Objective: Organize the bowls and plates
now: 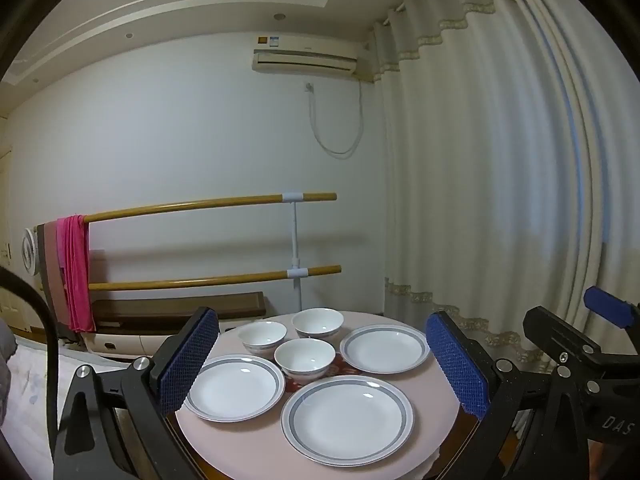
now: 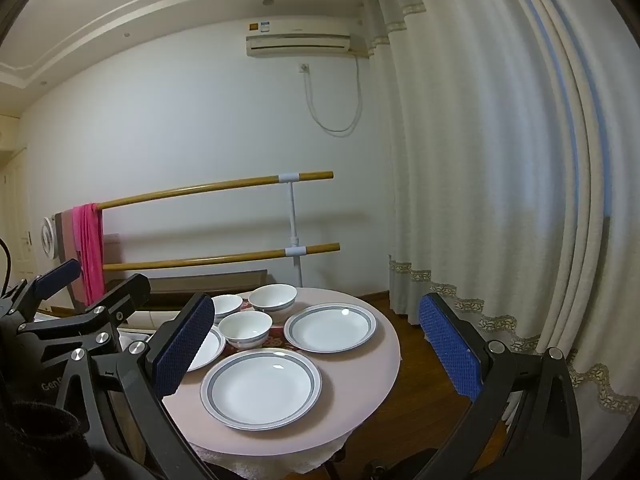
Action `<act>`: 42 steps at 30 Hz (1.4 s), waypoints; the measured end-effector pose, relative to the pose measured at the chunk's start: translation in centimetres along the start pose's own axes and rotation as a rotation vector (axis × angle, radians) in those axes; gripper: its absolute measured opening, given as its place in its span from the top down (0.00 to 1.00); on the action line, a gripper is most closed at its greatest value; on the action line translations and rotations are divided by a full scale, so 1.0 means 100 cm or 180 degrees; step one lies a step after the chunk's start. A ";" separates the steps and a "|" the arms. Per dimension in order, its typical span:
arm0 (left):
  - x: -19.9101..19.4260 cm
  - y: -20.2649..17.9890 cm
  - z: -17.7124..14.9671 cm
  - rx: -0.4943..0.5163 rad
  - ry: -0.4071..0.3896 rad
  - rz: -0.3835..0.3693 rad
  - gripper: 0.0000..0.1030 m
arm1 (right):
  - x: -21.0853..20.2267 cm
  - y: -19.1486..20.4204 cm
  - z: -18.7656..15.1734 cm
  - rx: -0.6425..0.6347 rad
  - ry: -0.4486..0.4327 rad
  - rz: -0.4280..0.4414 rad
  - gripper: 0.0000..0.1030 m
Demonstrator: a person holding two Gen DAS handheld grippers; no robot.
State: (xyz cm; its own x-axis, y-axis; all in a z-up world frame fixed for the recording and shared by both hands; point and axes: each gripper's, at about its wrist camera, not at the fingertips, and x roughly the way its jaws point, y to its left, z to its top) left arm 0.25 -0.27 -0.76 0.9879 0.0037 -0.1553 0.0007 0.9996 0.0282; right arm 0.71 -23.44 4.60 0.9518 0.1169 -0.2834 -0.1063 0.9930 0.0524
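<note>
Grippers come first in both views: your left gripper (image 1: pixel 324 364) and your right gripper (image 2: pixel 316 348) each stand with the jaws wide apart and nothing between the pads, both held back from the round table (image 1: pixel 436 404) and pointing a little downward at it, which I judge is a ready pose before the first pick. Nearest to you lies the front plate (image 1: pixel 347 420), flat and alone, so it looks easy to reach. Behind it, the left plate (image 1: pixel 236 387) and the right plate (image 1: pixel 385 349) lie on either side, all three apart, not stacked. Between them stands the near bowl (image 1: pixel 305 358), upright, and behind it the left bowl (image 1: pixel 262 336) and the far bowl (image 1: pixel 318 322), close together. Nothing is sorted yet, I think. Beyond the table you see two wooden bars (image 1: pixel 208 202) with a pink cloth (image 1: pixel 76 272), and the curtain (image 1: pixel 500 180).
</note>
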 end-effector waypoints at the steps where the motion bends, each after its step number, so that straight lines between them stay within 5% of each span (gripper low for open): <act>1: 0.001 -0.001 -0.001 -0.0001 -0.0002 -0.0001 0.01 | 0.000 0.000 0.000 0.0001 0.0000 -0.0002 0.00; 42: -0.006 -0.004 0.002 0.0000 -0.0048 0.0063 0.01 | 0.001 0.001 -0.002 -0.0001 0.0006 0.0006 0.00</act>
State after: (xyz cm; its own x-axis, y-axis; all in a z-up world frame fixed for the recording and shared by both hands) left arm -0.31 -0.72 -0.43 0.9899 0.0230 -0.1399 -0.0188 0.9993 0.0310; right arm 0.71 -23.32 4.43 0.9511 0.1186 -0.2851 -0.1080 0.9928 0.0528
